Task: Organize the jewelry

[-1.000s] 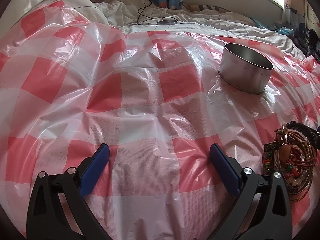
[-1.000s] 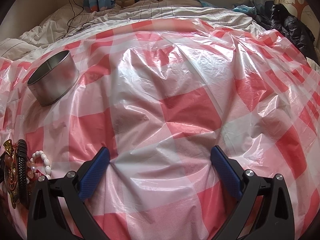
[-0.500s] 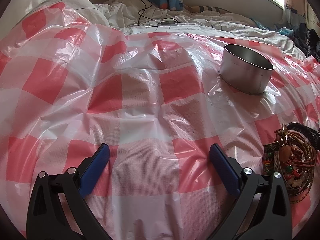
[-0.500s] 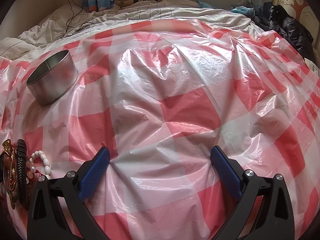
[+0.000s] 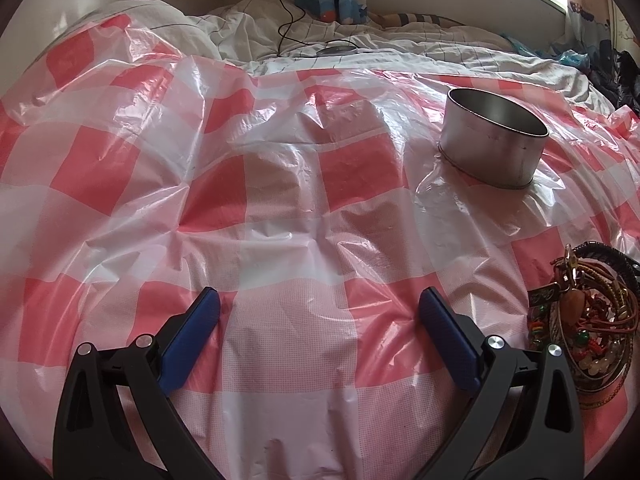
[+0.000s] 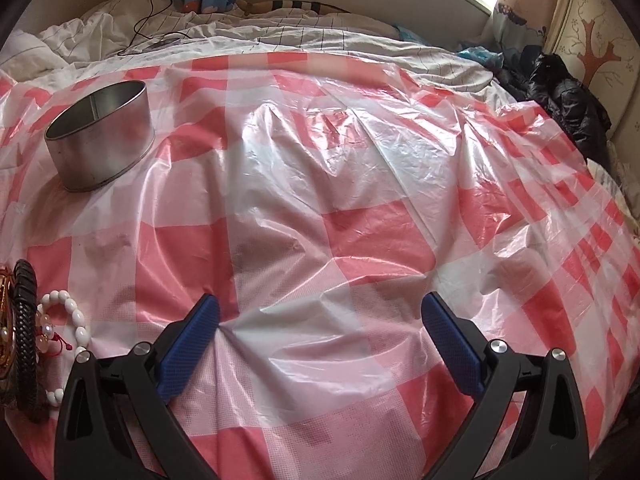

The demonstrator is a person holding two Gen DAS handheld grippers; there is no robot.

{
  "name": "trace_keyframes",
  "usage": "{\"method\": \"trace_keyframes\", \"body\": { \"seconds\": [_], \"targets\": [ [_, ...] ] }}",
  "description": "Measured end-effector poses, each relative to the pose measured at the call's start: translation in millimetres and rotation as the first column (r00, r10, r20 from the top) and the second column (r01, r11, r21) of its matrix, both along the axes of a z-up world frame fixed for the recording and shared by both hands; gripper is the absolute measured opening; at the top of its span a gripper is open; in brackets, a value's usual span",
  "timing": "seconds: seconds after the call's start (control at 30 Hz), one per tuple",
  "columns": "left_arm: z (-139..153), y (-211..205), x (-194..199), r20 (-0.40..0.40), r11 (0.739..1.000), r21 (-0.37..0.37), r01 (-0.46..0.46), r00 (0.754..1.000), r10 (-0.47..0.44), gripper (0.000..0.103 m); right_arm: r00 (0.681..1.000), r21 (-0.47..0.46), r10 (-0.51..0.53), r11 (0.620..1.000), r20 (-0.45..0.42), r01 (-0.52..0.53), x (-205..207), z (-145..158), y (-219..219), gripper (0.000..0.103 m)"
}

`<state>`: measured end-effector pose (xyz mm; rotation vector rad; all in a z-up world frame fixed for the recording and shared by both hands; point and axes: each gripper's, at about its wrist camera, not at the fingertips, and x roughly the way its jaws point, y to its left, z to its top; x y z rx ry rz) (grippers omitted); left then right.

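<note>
A heap of jewelry [image 5: 588, 320], with bangles, cords and beads, lies on the red and white checked plastic sheet [image 5: 280, 200] at the right edge of the left wrist view. The right wrist view catches it at the far left: a black braided bracelet [image 6: 25, 328] and a white bead bracelet [image 6: 74, 320]. A round metal tin [image 5: 494, 152], open and upright, stands beyond the heap, also the tin [image 6: 102, 136] in the right wrist view. My left gripper [image 5: 318, 304] is open, left of the heap. My right gripper [image 6: 320, 306] is open, right of the heap. Both hold nothing.
The sheet covers a bed with rumpled white bedding [image 5: 320, 36] behind it. A black cable [image 5: 286, 16] runs over the bedding. Dark clothing [image 6: 568, 96] is piled at the far right by a wall. The sheet is wrinkled and puffed up in the middle.
Both views have shifted only slightly; the tin and the jewelry lie where they were. Both grippers stay open.
</note>
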<state>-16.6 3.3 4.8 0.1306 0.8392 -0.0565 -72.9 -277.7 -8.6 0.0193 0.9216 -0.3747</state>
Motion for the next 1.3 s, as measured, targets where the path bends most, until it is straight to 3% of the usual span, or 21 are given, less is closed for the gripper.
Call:
{"method": "trace_keyframes", "body": {
  "seconds": [0.17, 0.5, 0.83, 1.03, 1.23, 1.3],
  "targets": [
    [0, 3, 0, -0.003, 0.999, -0.04, 0.026, 1.0, -0.026, 0.096, 1.0, 0.12, -0.005, 0.993, 0.008, 0.004, -1, -3, -14, 0.096],
    [4, 15, -5, 0.02, 0.981, -0.174, 0.084, 0.996, -0.081, 0.096, 1.0, 0.135, -0.003, 0.991, 0.015, 0.001, -2, -2, -14, 0.096],
    [3, 13, -7, 0.022, 0.981, -0.173, 0.09, 0.996, -0.087, 0.096, 1.0, 0.144, -0.003, 0.99, 0.019, 0.001, -3, -3, -15, 0.096],
    [26, 15, -26, 0.106, 0.905, -0.332, 0.265, 0.964, -0.243, 0.096, 1.0, 0.16, -0.003, 0.987, 0.028, -0.002, -3, -3, -18, 0.096],
    [46, -25, -35, 0.109, 0.848, -0.302, 0.435, 0.9, -0.423, 0.096, 0.999, 0.164, -0.003, 0.986, 0.031, -0.002, -3, -3, -19, 0.096],
    [49, -33, -31, 0.106, 0.833, -0.319, 0.452, 0.89, -0.442, 0.096, 0.999, 0.165, -0.003, 0.986, 0.032, -0.003, -3, -3, -19, 0.096]
  ]
}}
